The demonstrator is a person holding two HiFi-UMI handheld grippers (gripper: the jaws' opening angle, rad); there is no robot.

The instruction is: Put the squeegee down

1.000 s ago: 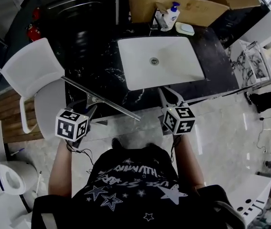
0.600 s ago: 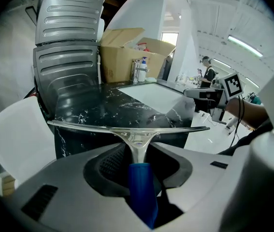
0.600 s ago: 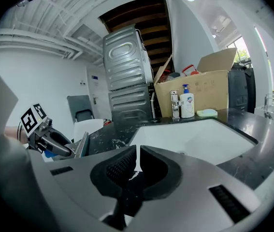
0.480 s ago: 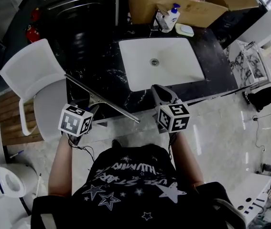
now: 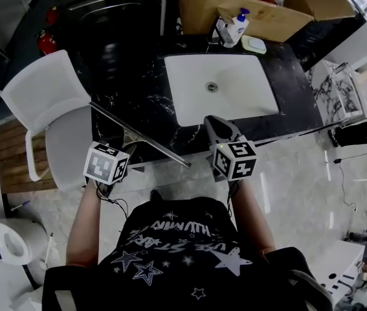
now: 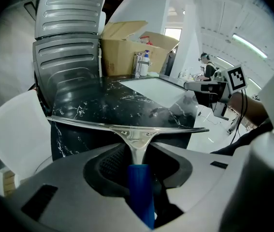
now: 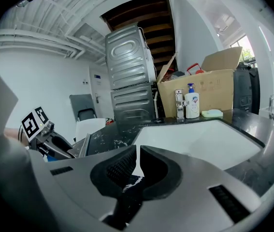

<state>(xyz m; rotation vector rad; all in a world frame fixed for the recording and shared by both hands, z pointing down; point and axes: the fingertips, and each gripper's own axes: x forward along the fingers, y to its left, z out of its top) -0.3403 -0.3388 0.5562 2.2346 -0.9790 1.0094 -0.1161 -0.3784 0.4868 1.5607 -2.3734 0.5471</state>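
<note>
One change: right gripper [image 5: 214, 123], jaws pressed together, seemingly empty, slid toward centre frame; left gripper [image 5: 123, 149] still pinches the squeegee [image 5: 151, 142] over the counter [image 5: 138, 76] edge, lower left, so nothing's set down.

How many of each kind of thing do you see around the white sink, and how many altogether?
Squeegee: 1
Pump bottle: 1
Soap dish: 1
Tap: 1
Cardboard box: 1
Total: 5
</note>
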